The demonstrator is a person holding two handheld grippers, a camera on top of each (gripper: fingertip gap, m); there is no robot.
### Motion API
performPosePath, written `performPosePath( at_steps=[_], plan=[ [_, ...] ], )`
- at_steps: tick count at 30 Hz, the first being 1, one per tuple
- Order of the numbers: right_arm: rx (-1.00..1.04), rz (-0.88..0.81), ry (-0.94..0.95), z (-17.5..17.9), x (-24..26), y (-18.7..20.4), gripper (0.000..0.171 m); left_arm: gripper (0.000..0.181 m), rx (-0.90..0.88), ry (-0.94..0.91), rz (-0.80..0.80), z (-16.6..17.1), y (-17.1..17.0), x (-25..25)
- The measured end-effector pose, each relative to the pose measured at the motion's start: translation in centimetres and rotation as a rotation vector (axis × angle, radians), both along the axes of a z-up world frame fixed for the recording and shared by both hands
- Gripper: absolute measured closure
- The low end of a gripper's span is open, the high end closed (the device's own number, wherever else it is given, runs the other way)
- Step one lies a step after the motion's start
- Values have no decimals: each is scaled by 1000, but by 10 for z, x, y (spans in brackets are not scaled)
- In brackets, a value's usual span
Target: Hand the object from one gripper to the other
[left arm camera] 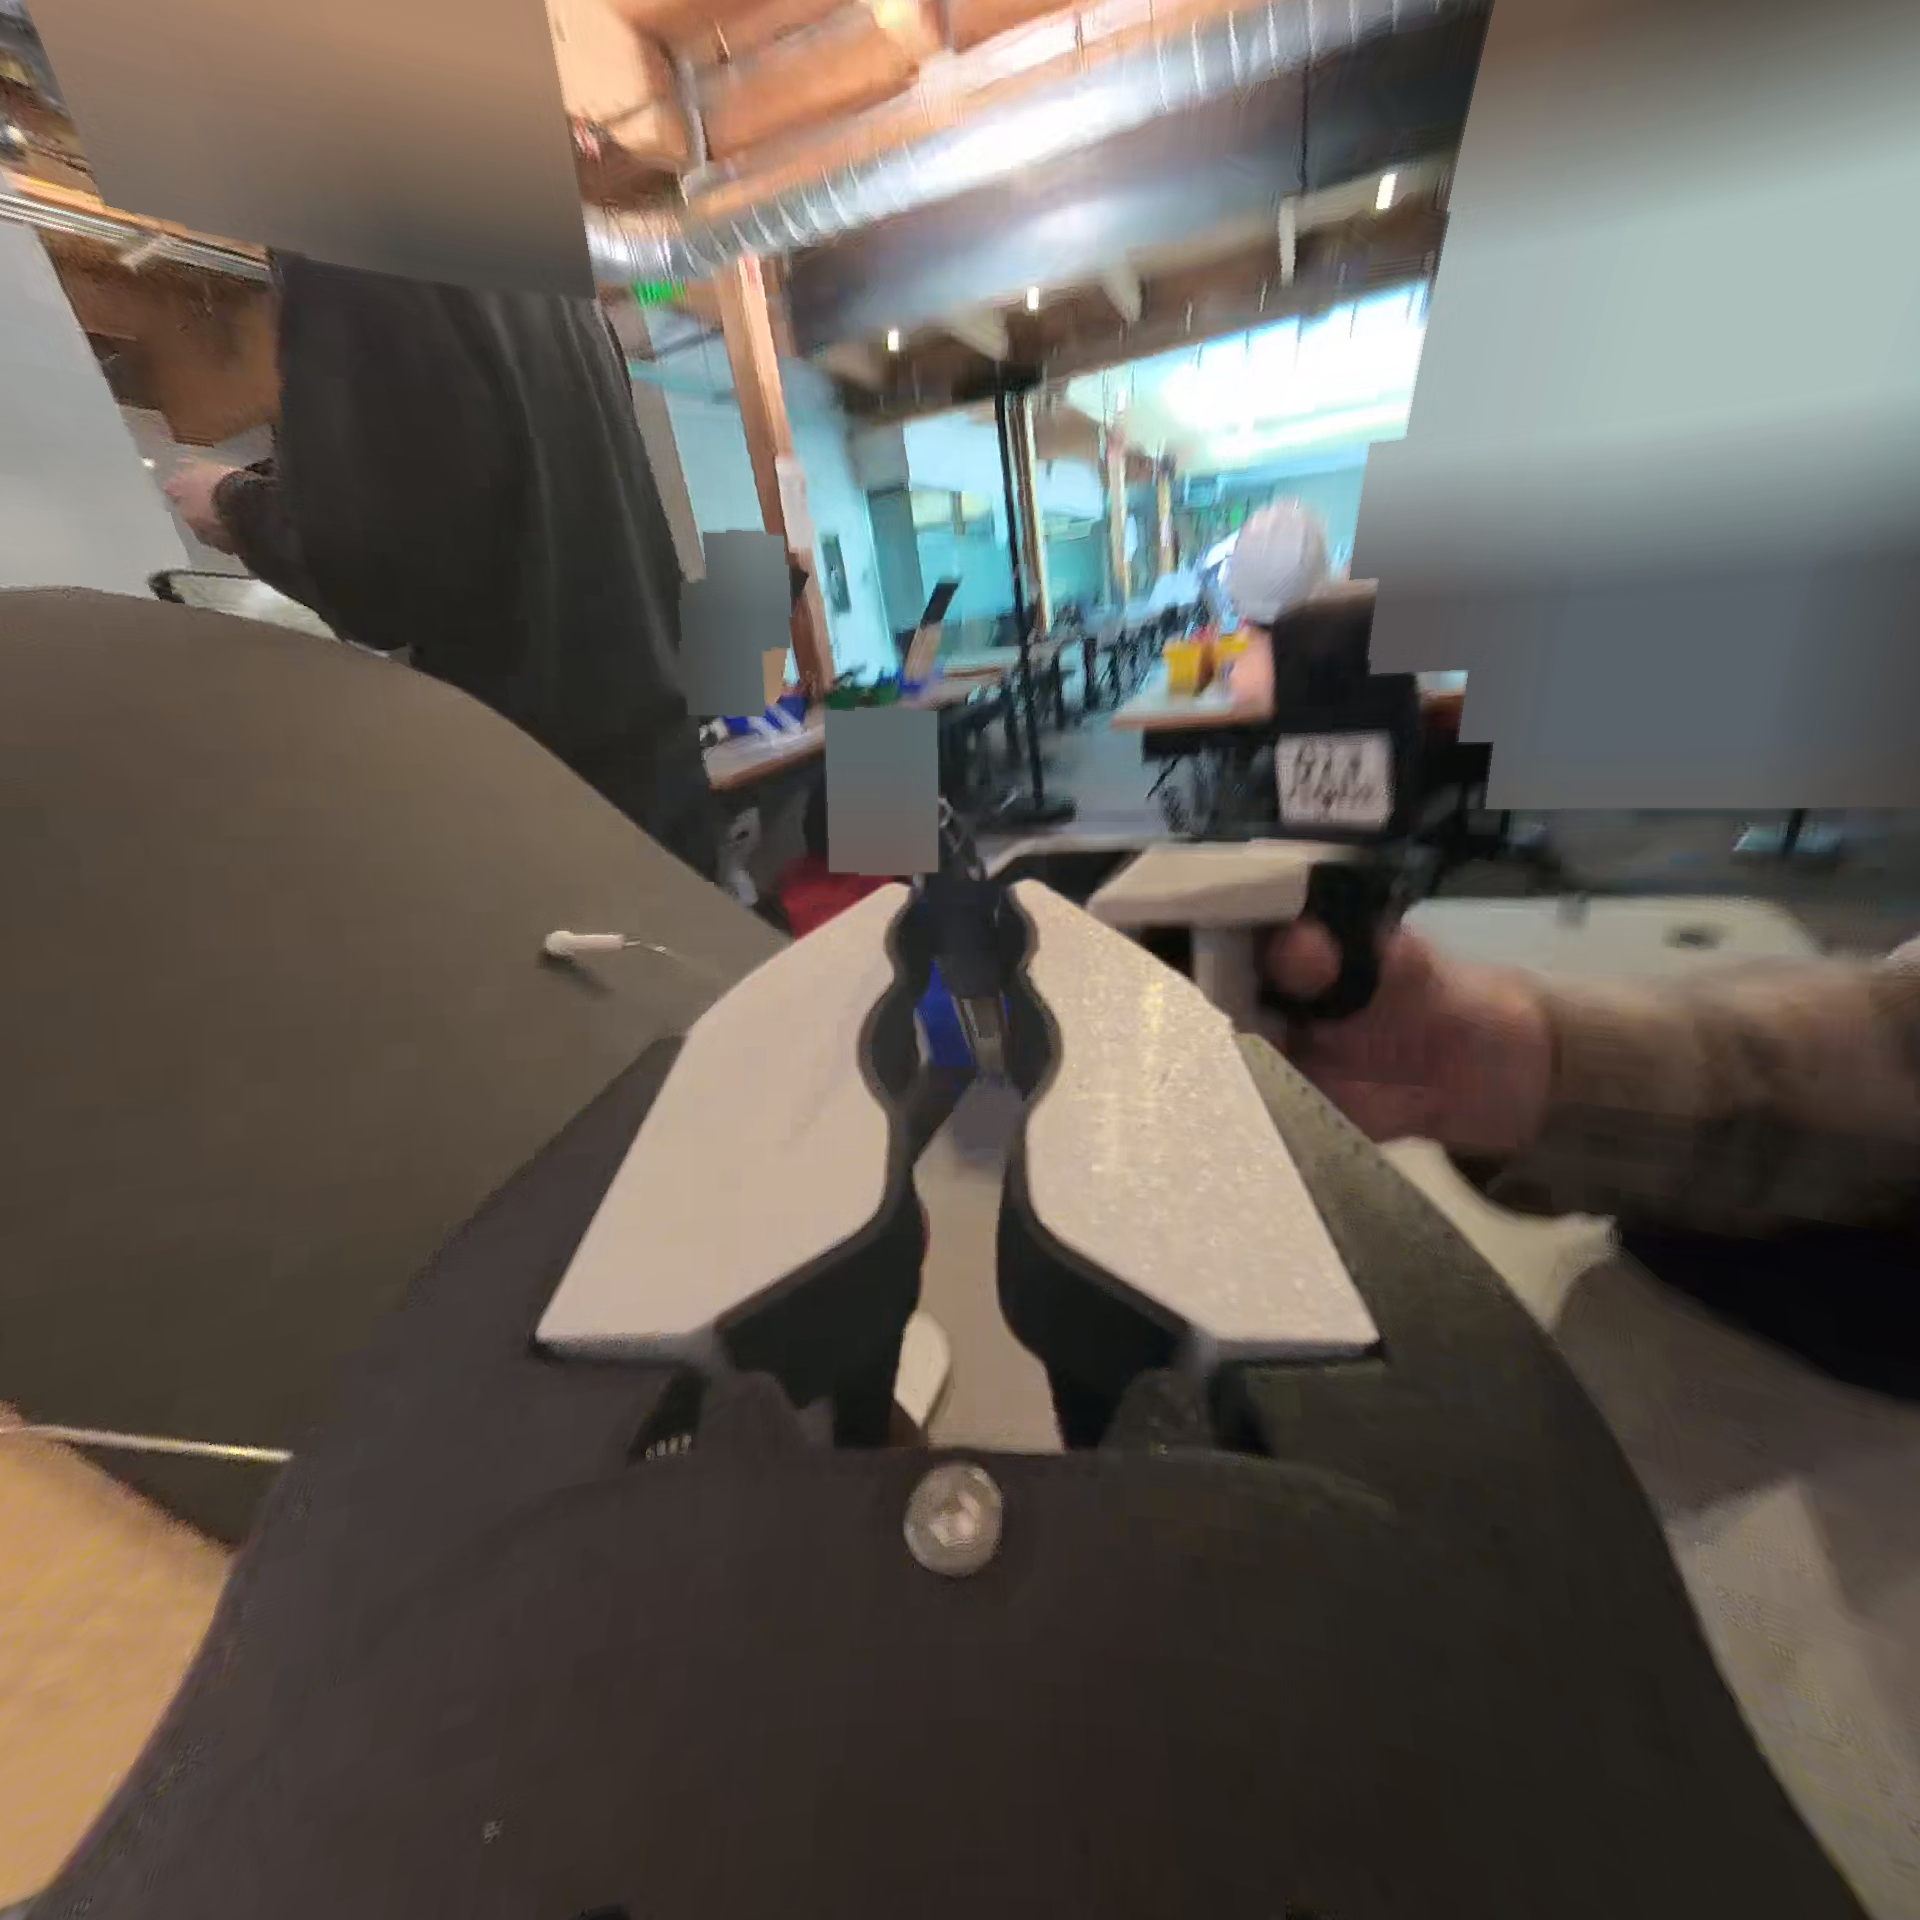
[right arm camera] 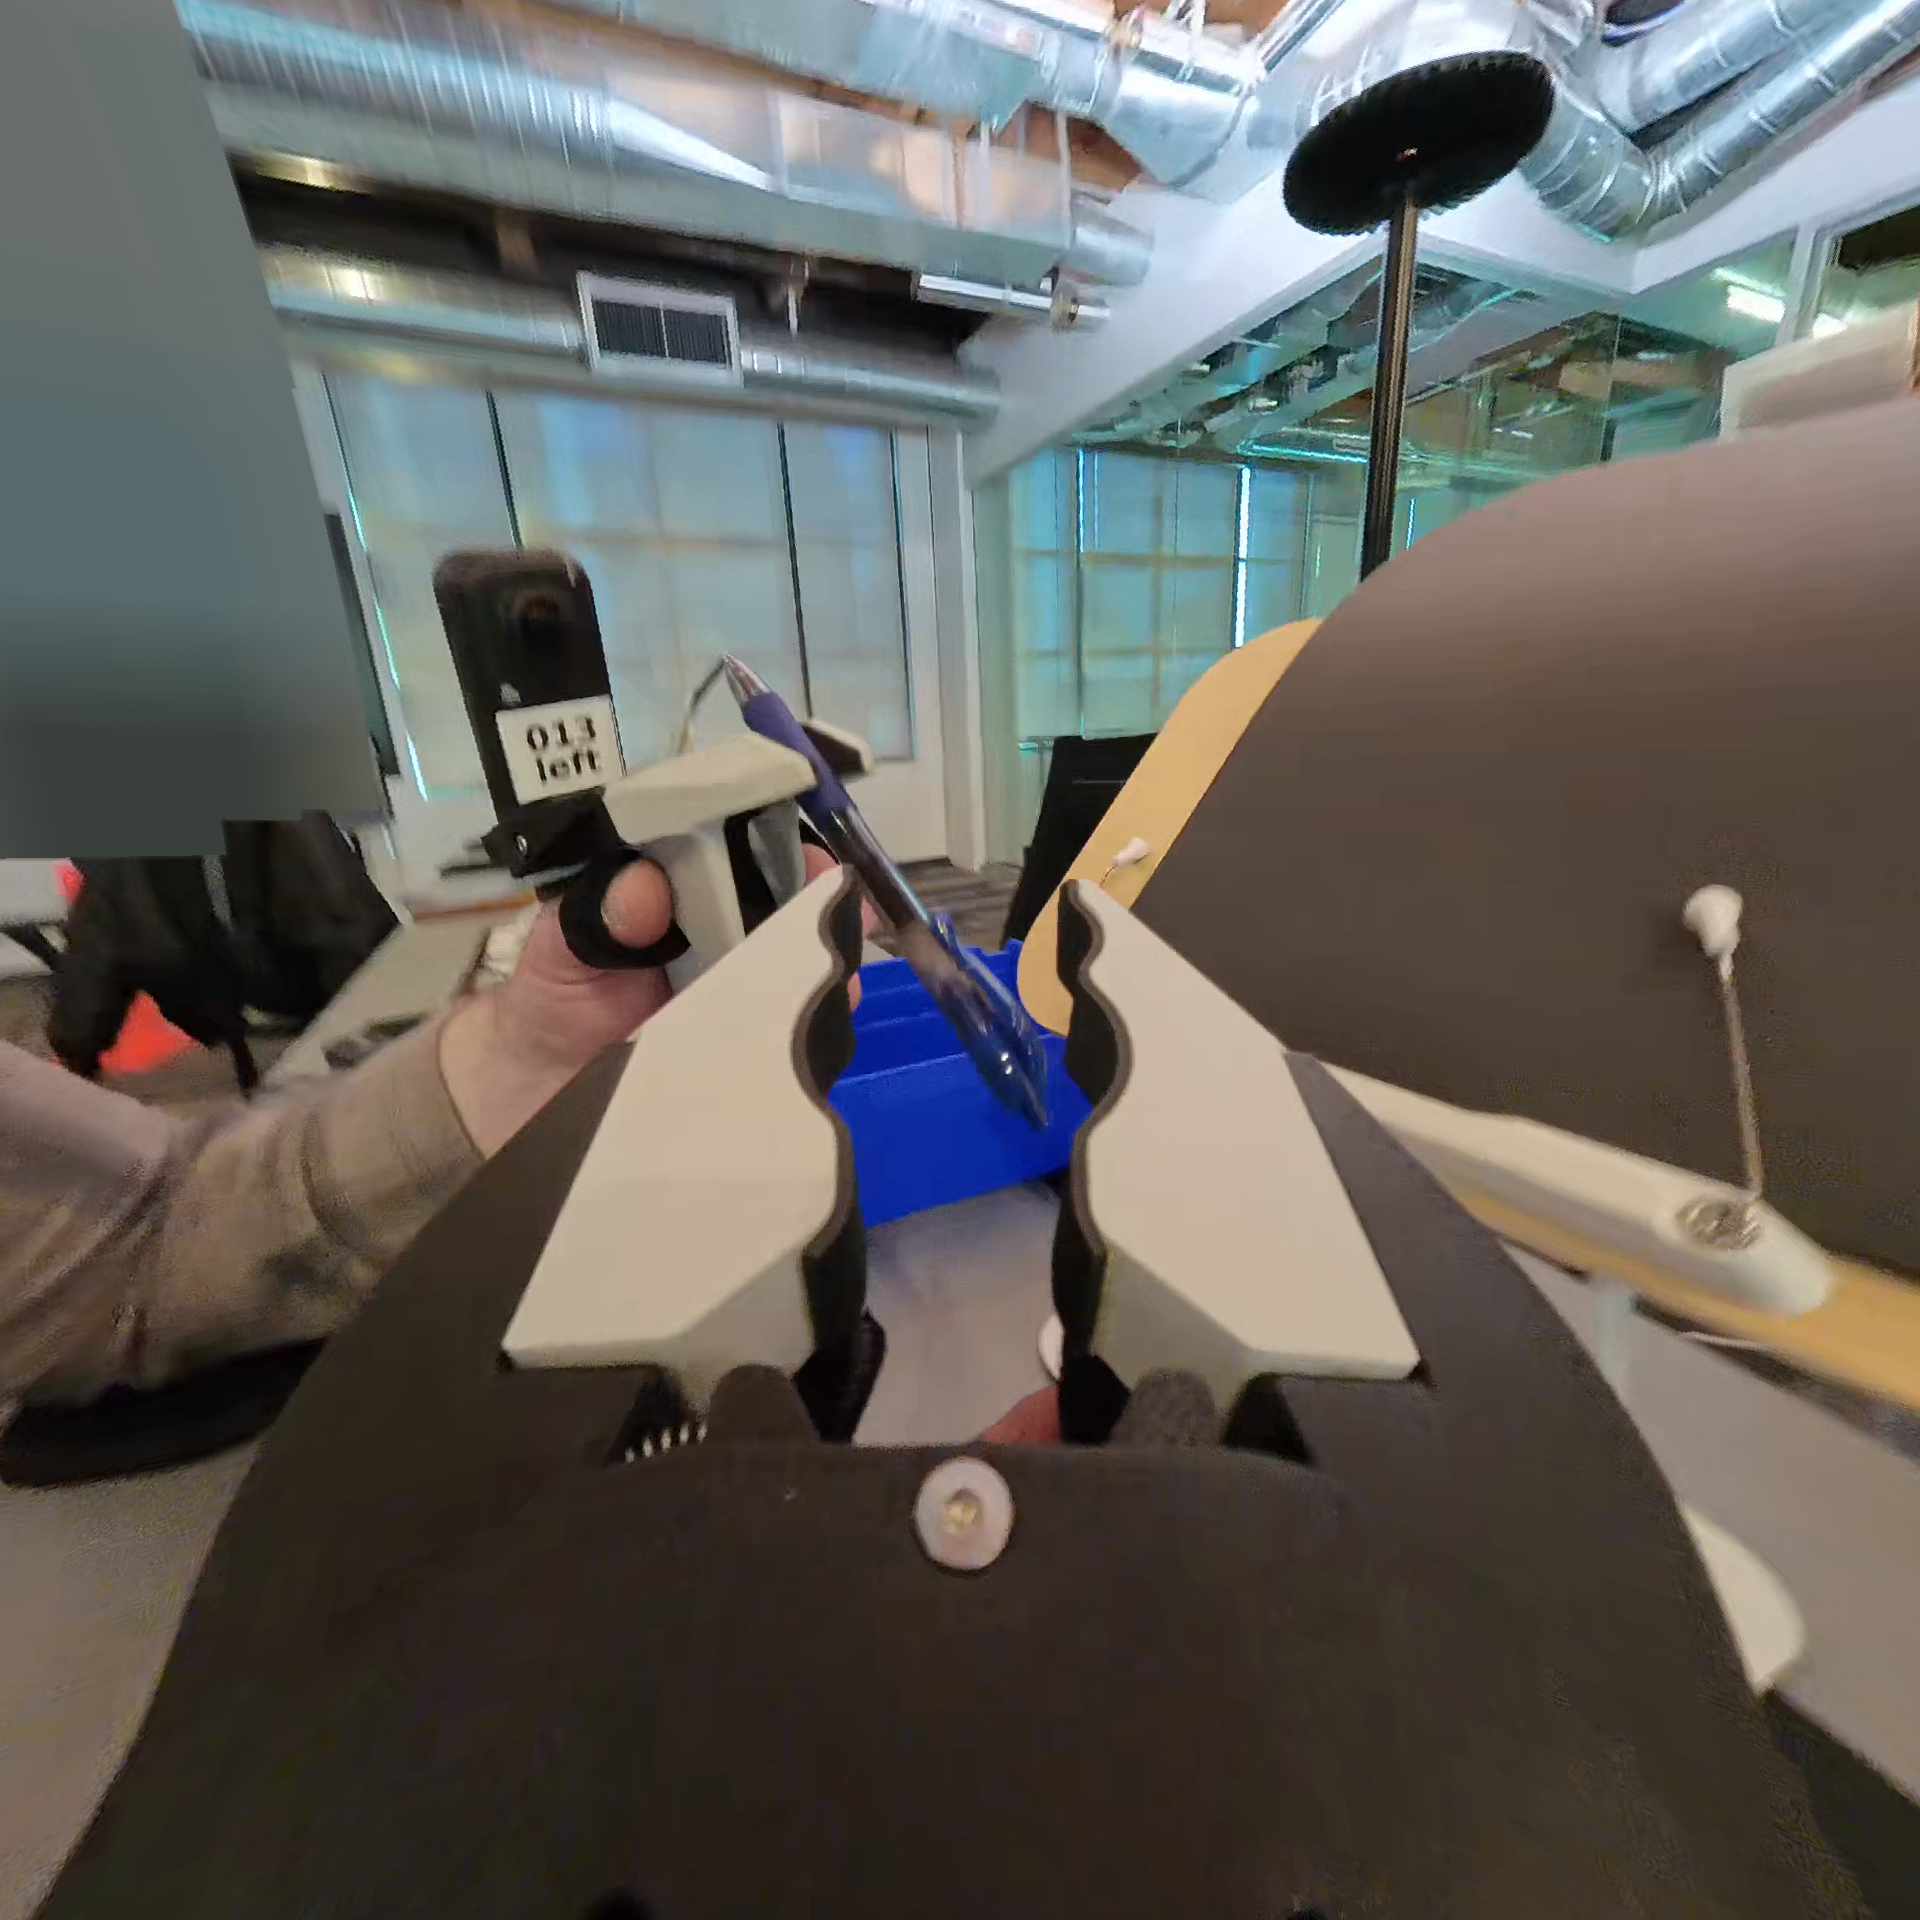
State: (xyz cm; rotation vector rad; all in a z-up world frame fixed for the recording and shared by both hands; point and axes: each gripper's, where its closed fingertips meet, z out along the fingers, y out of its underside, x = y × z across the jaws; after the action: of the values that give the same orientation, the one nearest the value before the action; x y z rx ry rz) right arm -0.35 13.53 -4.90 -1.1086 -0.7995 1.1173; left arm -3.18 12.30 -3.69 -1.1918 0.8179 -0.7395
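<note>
A blue pen [right arm camera: 891, 896] with a blue grip and a clear dark barrel slants down to the right. My left gripper [right arm camera: 816, 764] is shut on its upper part, just below the grip. In the left wrist view the left gripper [left arm camera: 961, 906] shows the pen [left arm camera: 979, 1003] end-on between its closed fingers. My right gripper [right arm camera: 958, 906] is open and empty. The pen's lower end hangs in the gap between its fingertips and touches neither pad. The right gripper's white body [left arm camera: 1226, 888] also shows in the left wrist view, held in a hand.
A blue bin [right arm camera: 935, 1153] sits on the table below the pen. A dark curved panel [right arm camera: 1558, 779] with white pegs stands close at the right, and shows at the left in the left wrist view [left arm camera: 260, 935]. A person in black [left arm camera: 468, 468] stands behind it. The left gripper's tips are roughly 4 cm from the right gripper's. The dark curved panel [right arm camera: 1558, 779] is about 20 cm from both grippers' fingertips.
</note>
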Motion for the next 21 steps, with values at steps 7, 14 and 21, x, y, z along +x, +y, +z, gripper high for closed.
performPosePath(
  at_steps=[7,14,21],
  plan=[
    [244,92,-141,14,-14,-52,149,169,123,553,-31,-54,-26,30],
    [299,250,-270,-13,-22,-75,155,169,107,626,-105,-74,-40,47],
    [361,248,-385,-27,-25,-80,158,170,95,634,-127,-75,-43,46]
  ],
)
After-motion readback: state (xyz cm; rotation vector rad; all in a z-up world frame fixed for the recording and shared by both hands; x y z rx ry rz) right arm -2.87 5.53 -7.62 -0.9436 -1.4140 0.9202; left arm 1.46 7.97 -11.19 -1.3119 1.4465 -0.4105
